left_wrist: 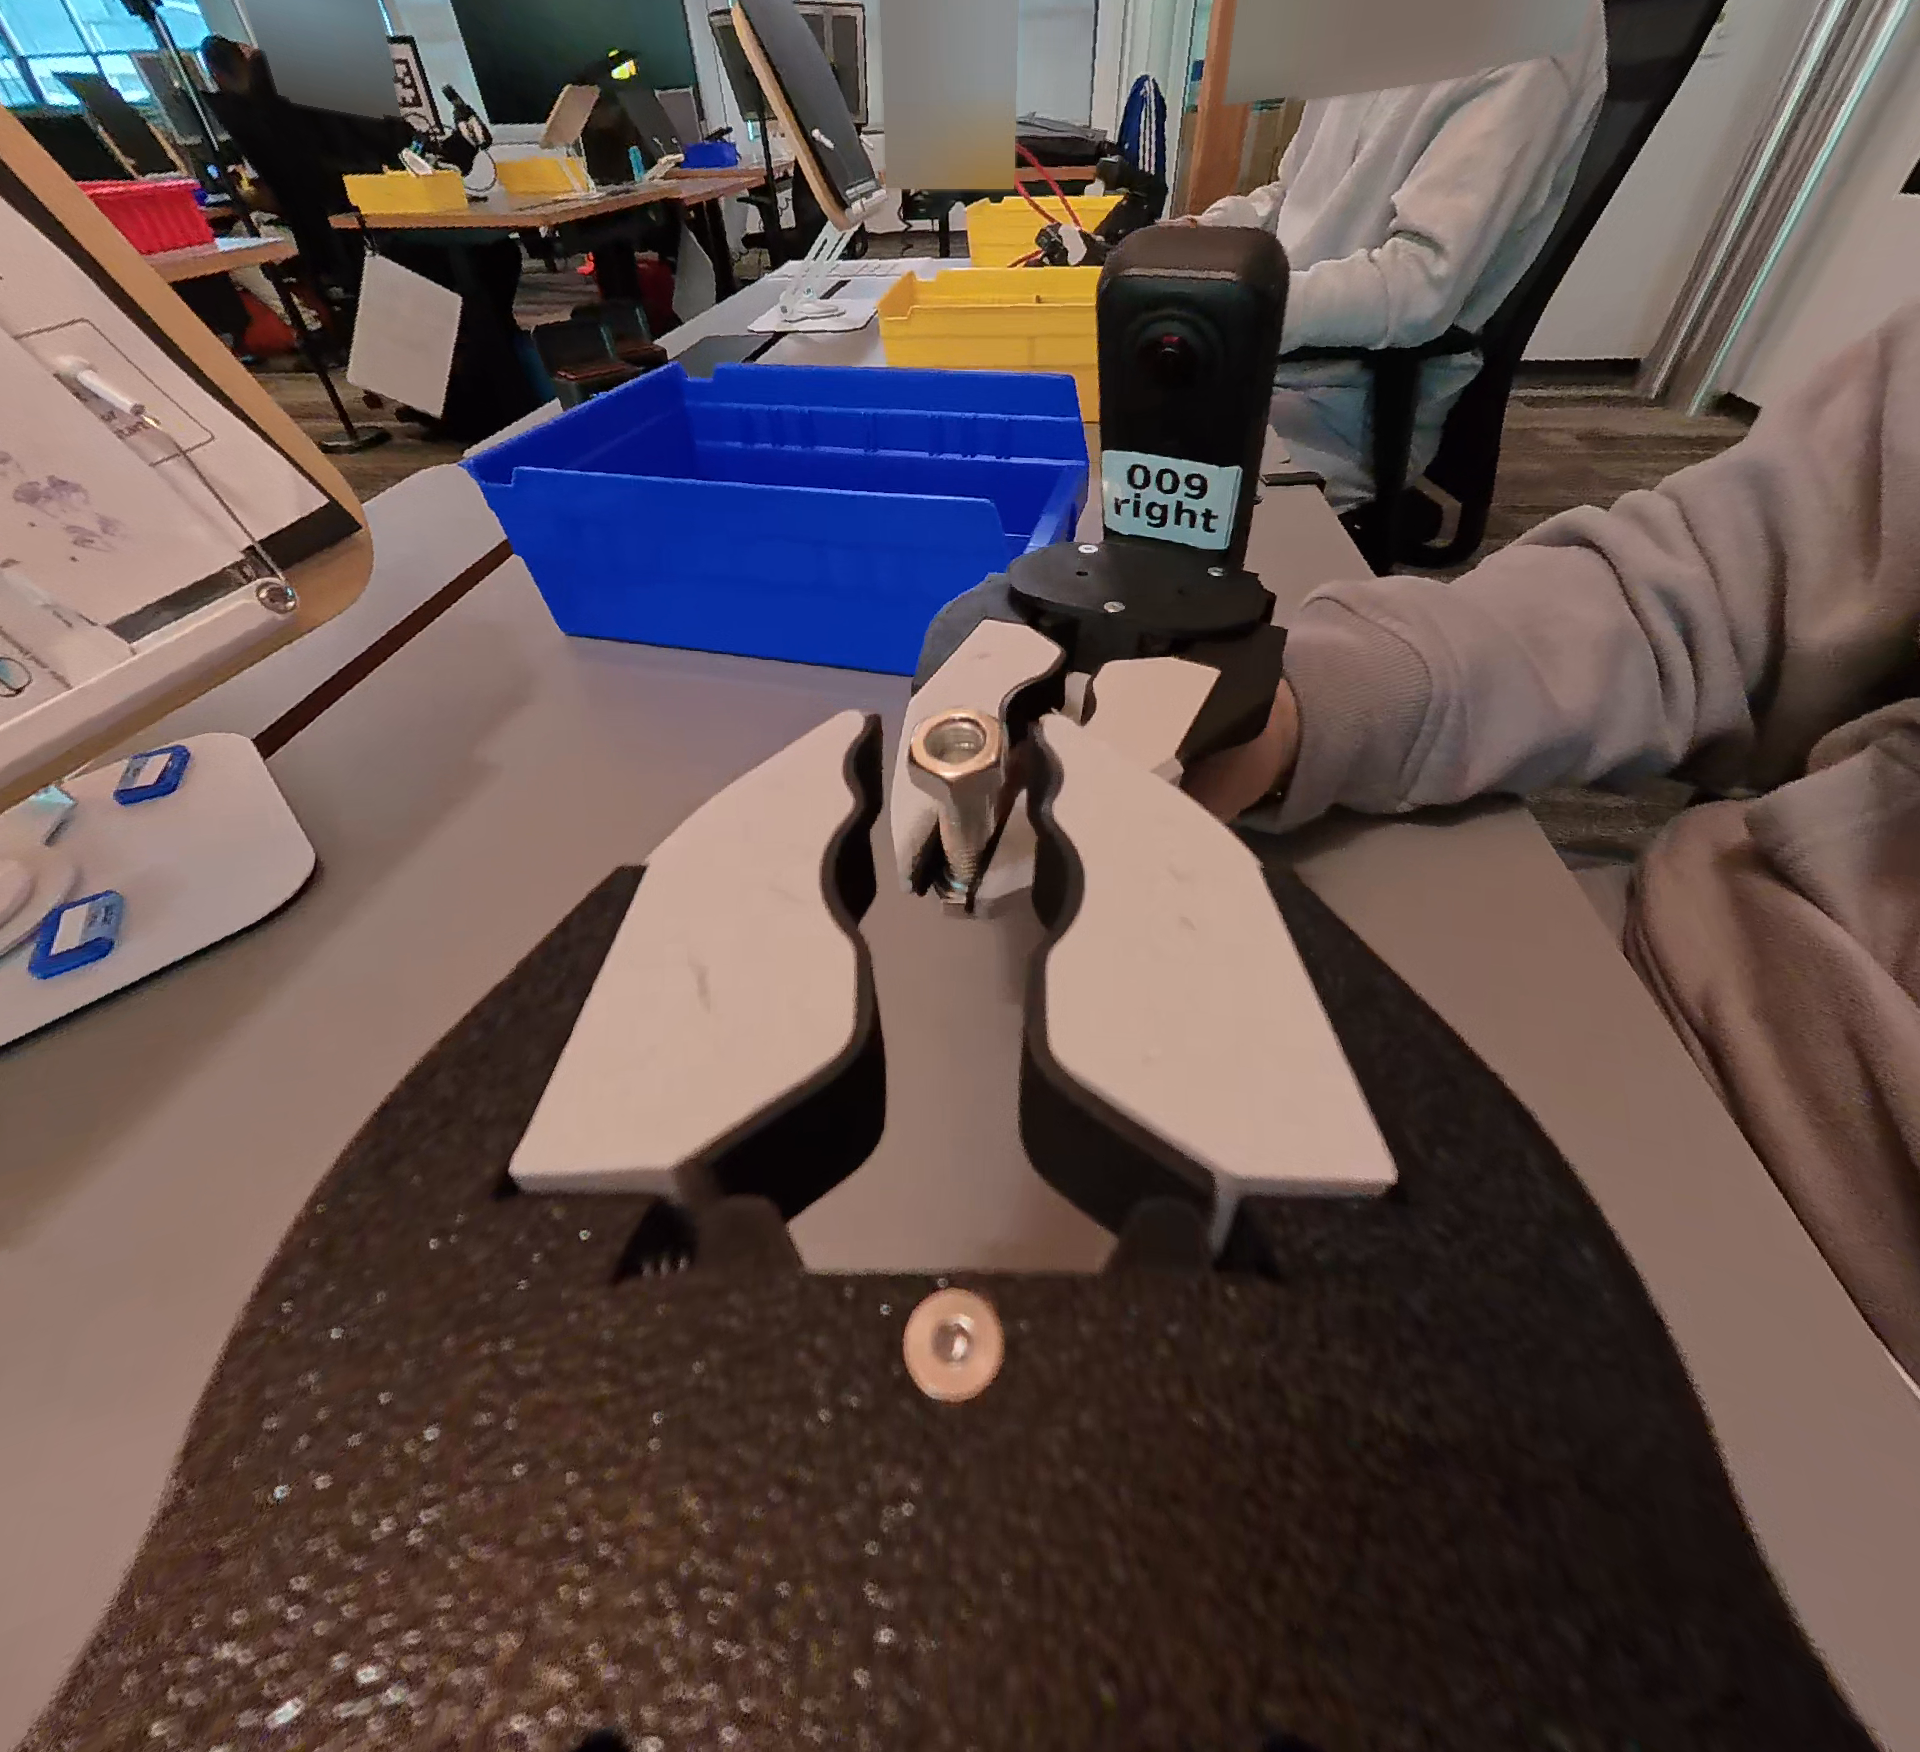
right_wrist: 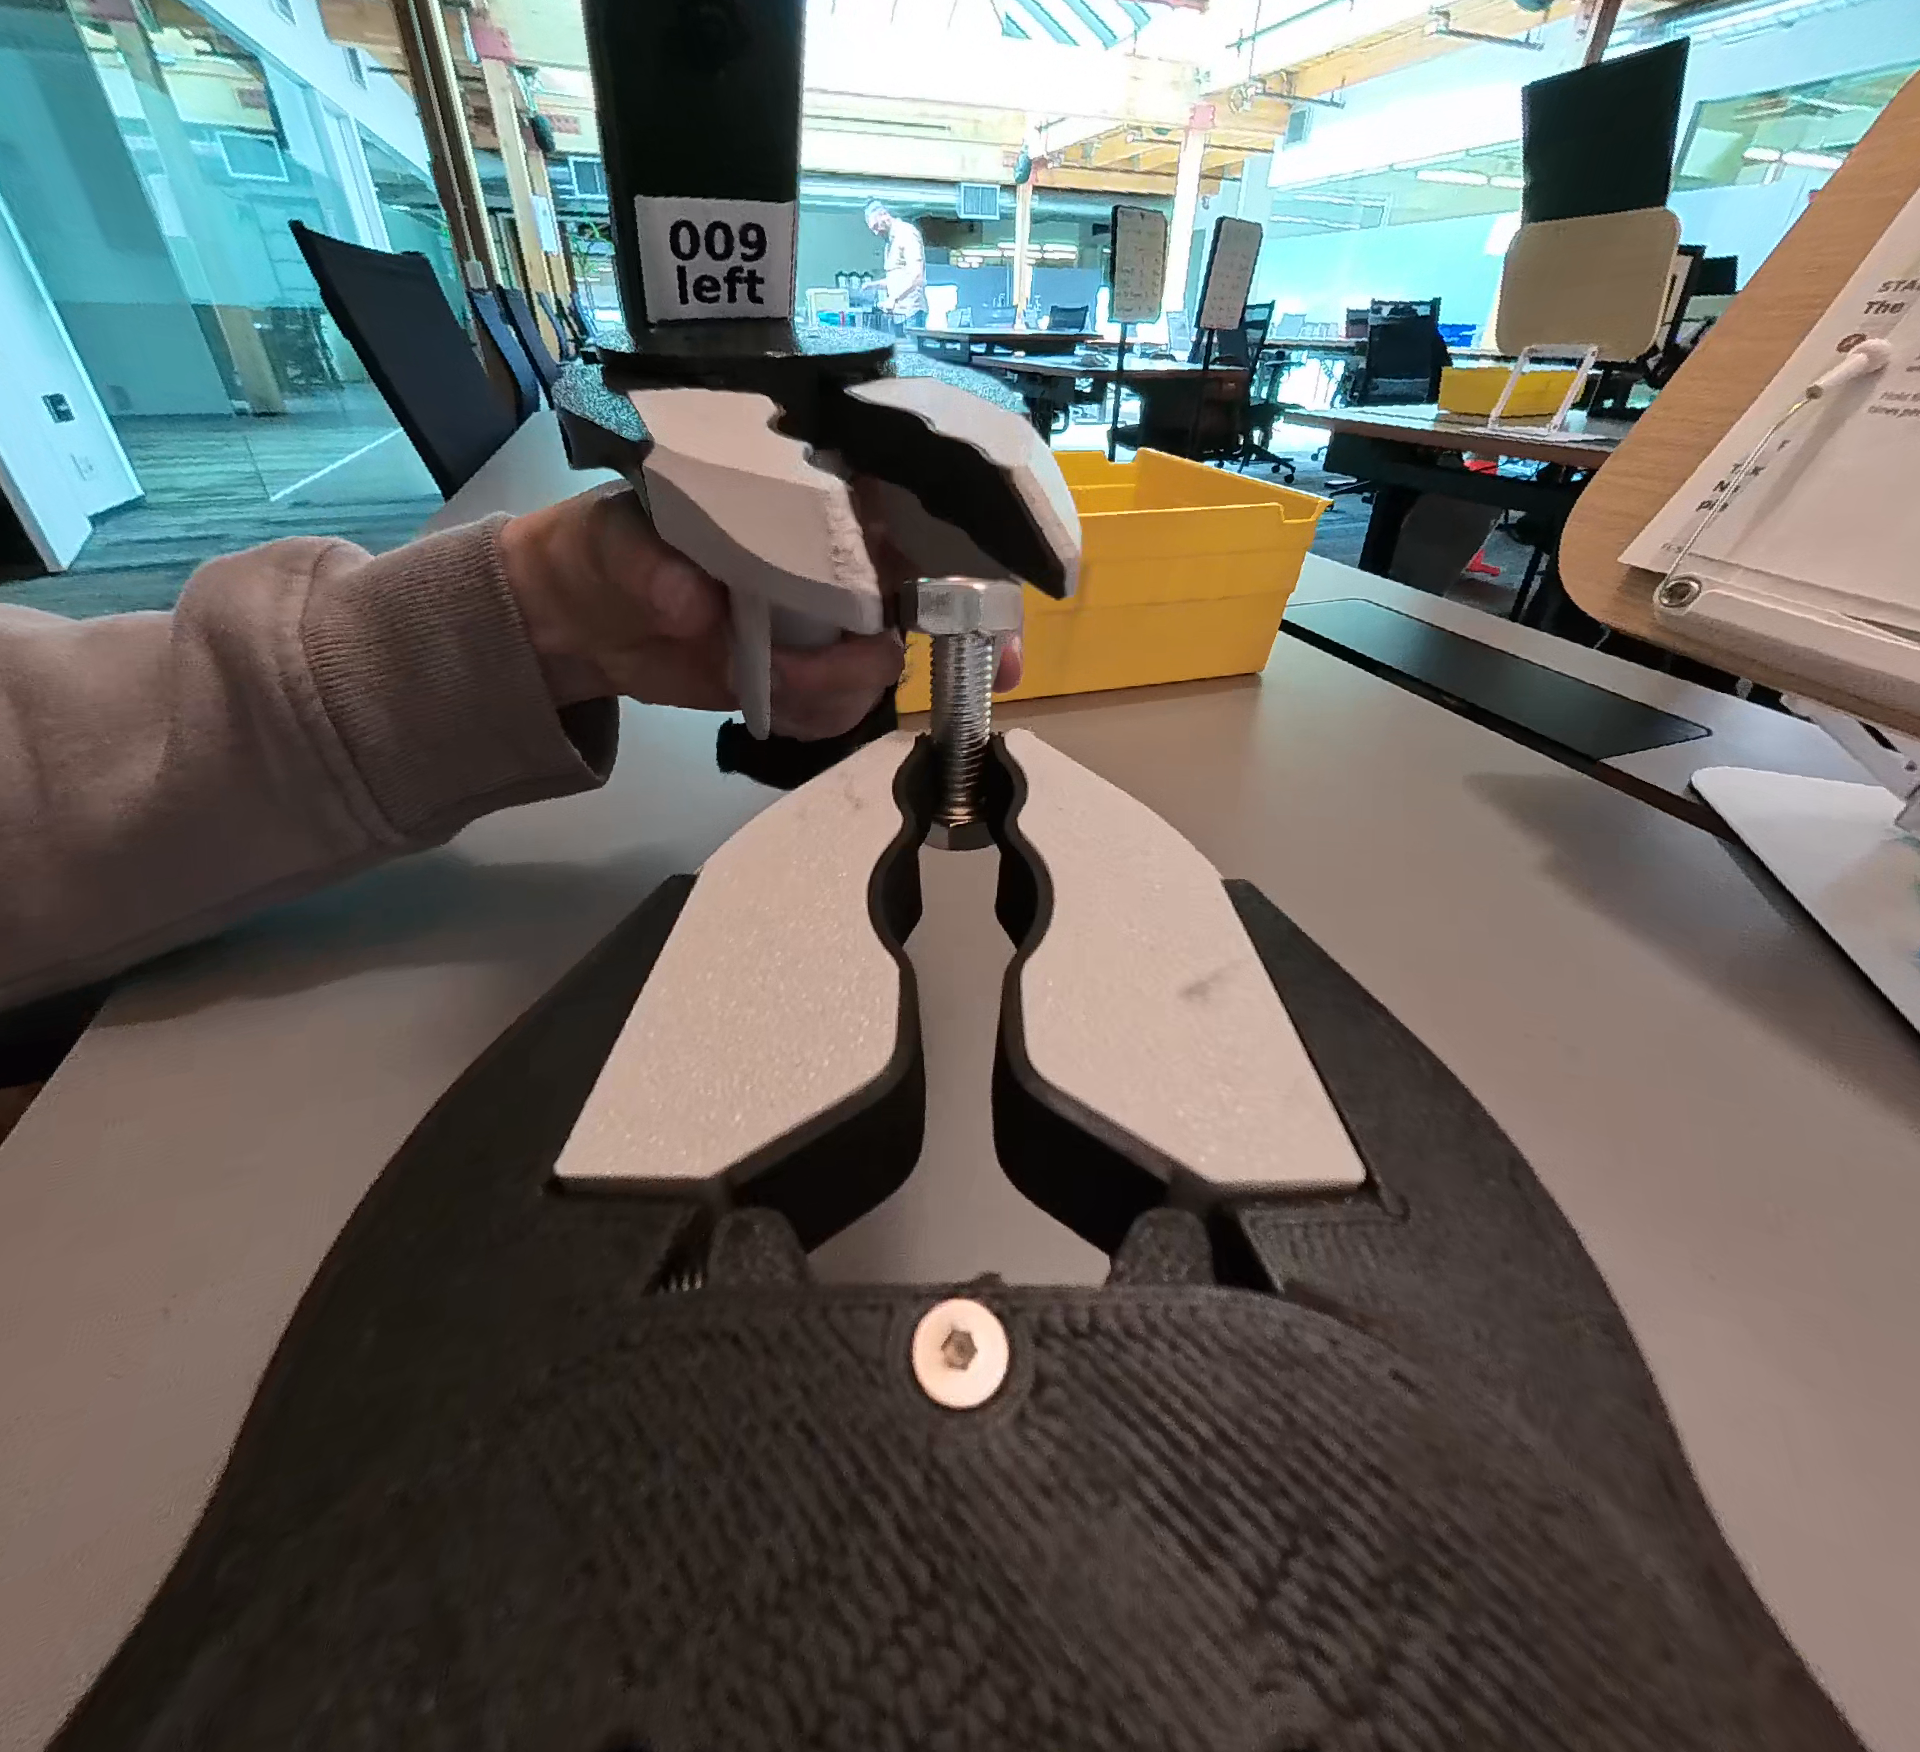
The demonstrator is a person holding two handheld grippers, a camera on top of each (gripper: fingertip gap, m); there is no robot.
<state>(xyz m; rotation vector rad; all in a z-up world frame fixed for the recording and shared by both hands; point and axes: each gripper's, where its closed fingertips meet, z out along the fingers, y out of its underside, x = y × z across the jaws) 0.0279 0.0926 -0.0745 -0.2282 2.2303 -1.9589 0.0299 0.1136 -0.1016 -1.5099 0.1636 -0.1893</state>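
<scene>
A silver hex bolt (right_wrist: 961,674) stands upright above the grey table (right_wrist: 1351,871), head up. My right gripper (right_wrist: 958,746) is shut on its threaded shank, and a nut (right_wrist: 956,832) shows just below the fingertips. My left gripper (right_wrist: 961,585) reaches in from the left with its fingers on either side of the bolt head, jaws apart and not pressing on it. In the left wrist view the bolt head (left_wrist: 954,752) sits between my left gripper's (left_wrist: 956,746) open fingers, with a gap on each side. The right gripper (left_wrist: 956,881) clamps the shank from the far side.
A blue bin (left_wrist: 748,549) stands on the table behind the grippers, with yellow bins (left_wrist: 977,331) farther back; one yellow bin (right_wrist: 1164,580) shows behind the bolt. A tilted board on a white stand (left_wrist: 156,476) is at the left. A person (left_wrist: 1403,196) sits at the far end. Only a small space, under 4 cm, lies between the two pairs of fingers.
</scene>
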